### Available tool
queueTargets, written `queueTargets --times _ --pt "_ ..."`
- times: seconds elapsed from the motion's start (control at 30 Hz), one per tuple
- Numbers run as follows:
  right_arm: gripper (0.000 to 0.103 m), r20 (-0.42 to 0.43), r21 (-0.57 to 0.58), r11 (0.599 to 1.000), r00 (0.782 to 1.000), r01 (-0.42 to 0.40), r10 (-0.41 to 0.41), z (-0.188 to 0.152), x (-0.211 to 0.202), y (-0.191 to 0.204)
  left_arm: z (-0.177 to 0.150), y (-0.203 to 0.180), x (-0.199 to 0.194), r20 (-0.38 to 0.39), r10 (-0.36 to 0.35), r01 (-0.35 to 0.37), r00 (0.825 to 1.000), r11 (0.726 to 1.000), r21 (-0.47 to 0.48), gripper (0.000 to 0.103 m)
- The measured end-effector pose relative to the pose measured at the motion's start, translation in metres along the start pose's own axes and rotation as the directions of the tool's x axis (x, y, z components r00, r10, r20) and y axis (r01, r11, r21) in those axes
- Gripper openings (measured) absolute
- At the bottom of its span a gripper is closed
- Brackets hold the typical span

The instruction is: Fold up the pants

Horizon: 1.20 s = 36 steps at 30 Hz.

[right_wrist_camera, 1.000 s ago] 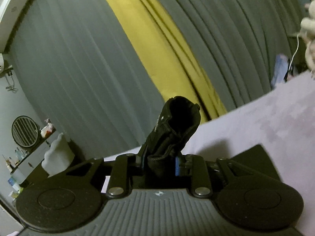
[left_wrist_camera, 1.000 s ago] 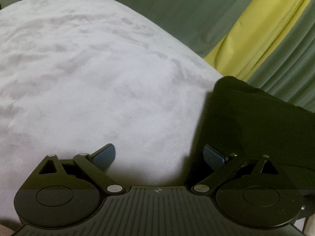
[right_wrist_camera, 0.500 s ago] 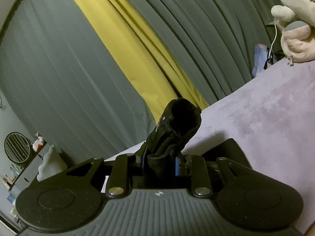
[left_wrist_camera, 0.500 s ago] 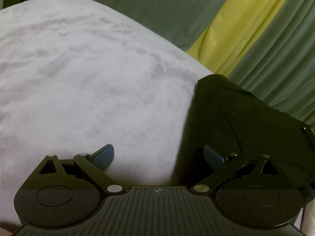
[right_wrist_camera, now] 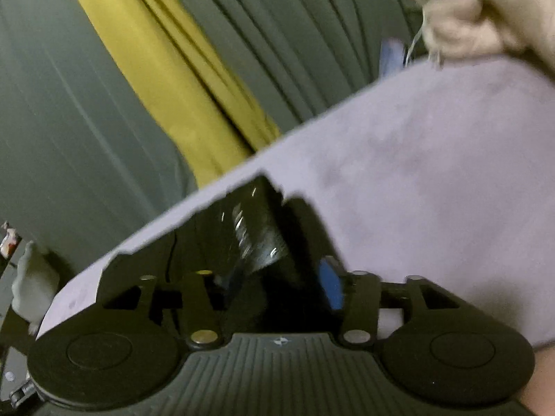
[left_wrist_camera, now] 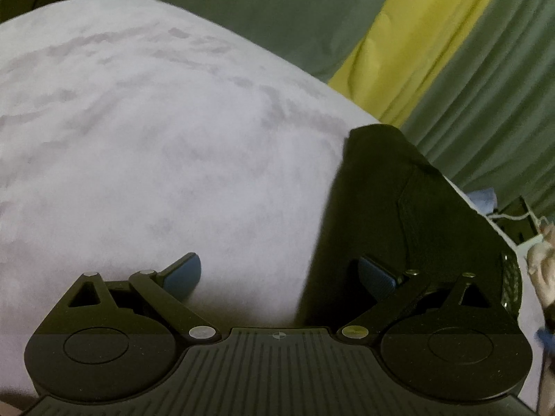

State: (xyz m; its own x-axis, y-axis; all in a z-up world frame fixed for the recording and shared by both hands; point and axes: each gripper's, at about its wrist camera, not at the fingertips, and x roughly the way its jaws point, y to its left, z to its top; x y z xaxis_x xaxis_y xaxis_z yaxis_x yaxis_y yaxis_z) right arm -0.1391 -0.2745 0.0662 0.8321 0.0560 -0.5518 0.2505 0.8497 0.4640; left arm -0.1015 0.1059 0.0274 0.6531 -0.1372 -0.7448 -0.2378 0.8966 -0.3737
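My left claw hovers wide open over the bed, its right pad just above the edge of the black pants, gripping nothing. My right claw is half parted around the pants' zippered waist; through motion blur I cannot tell whether it grips. The pants lie flat at the bed's near-curtain edge. To fold well, I judge, lay the waist square, then smooth before letting go. Beyond, green and yellow curtains.
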Motion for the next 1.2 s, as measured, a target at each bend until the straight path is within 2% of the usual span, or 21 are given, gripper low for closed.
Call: queueTargets --times 0.03,0.1,0.17,0.2,0.3,0.4,0.43,0.53,0.57,0.83,0.93,1.03,1.2 --pt "0.054 0.006 0.005 0.999 0.999 -0.031 0.031 0.003 -0.003 0.001 -0.001 -0.003 0.001 -0.001 0.002 -0.002 1.0 1.0 0.017 0.1" --pt "0.054 -0.008 0.068 0.987 0.989 -0.144 0.145 0.004 -0.008 0.004 -0.003 -0.008 0.001 -0.002 0.004 -0.004 1.0 0.999 0.047 0.1" --pt "0.054 -0.056 0.189 0.949 0.962 -0.252 0.267 -0.006 -0.002 -0.001 -0.005 -0.012 0.0 -0.002 0.008 -0.008 1.0 0.998 0.066 0.1" --pt "0.054 -0.081 0.25 0.929 0.95 -0.274 0.302 -0.013 0.005 -0.006 -0.006 -0.013 0.0 -0.003 0.009 -0.009 1.0 0.997 0.071 0.1" --pt "0.051 -0.171 0.39 0.899 0.943 -0.2 0.284 -0.035 0.028 -0.025 -0.008 -0.015 -0.002 -0.017 0.005 -0.003 1.0 0.997 0.073 0.1" --pt "0.043 -0.161 0.486 0.855 0.943 -0.181 0.291 -0.041 0.03 -0.042 -0.01 -0.015 -0.006 -0.015 0.006 -0.005 1.0 0.997 0.075 0.1" --pt "0.043 -0.162 0.496 0.85 0.943 -0.176 0.29 -0.04 0.028 -0.042 -0.01 -0.017 -0.006 -0.013 0.01 -0.009 1.0 0.997 0.079 0.1" --pt "0.043 -0.17 0.393 0.911 0.964 -0.126 0.207 -0.034 0.019 -0.031 -0.013 -0.023 -0.003 -0.003 0.023 -0.022 1.0 0.994 0.103 0.1" --pt "0.043 -0.173 0.381 0.917 0.965 -0.12 0.198 -0.035 0.019 -0.027 -0.013 -0.025 -0.002 -0.001 0.024 -0.024 1.0 0.993 0.112 0.1" --pt "0.043 -0.18 0.445 0.893 0.97 -0.067 0.163 -0.037 0.041 -0.032 -0.019 -0.031 -0.006 0.01 0.03 -0.031 0.999 0.99 0.137 0.1" --pt "0.035 -0.199 0.449 0.892 0.968 -0.048 0.152 -0.036 0.038 -0.031 -0.021 -0.032 -0.006 0.011 0.03 -0.031 0.999 0.992 0.126 0.1" --pt "0.035 -0.209 0.511 0.858 0.96 -0.057 0.188 -0.037 0.037 -0.037 -0.022 -0.035 -0.003 0.007 0.022 -0.023 1.0 0.992 0.128 0.1" --pt "0.031 -0.21 0.511 0.859 0.964 -0.034 0.163 -0.04 0.043 -0.041 -0.025 -0.04 -0.005 0.041 0.018 -0.024 0.999 0.99 0.138 0.1"
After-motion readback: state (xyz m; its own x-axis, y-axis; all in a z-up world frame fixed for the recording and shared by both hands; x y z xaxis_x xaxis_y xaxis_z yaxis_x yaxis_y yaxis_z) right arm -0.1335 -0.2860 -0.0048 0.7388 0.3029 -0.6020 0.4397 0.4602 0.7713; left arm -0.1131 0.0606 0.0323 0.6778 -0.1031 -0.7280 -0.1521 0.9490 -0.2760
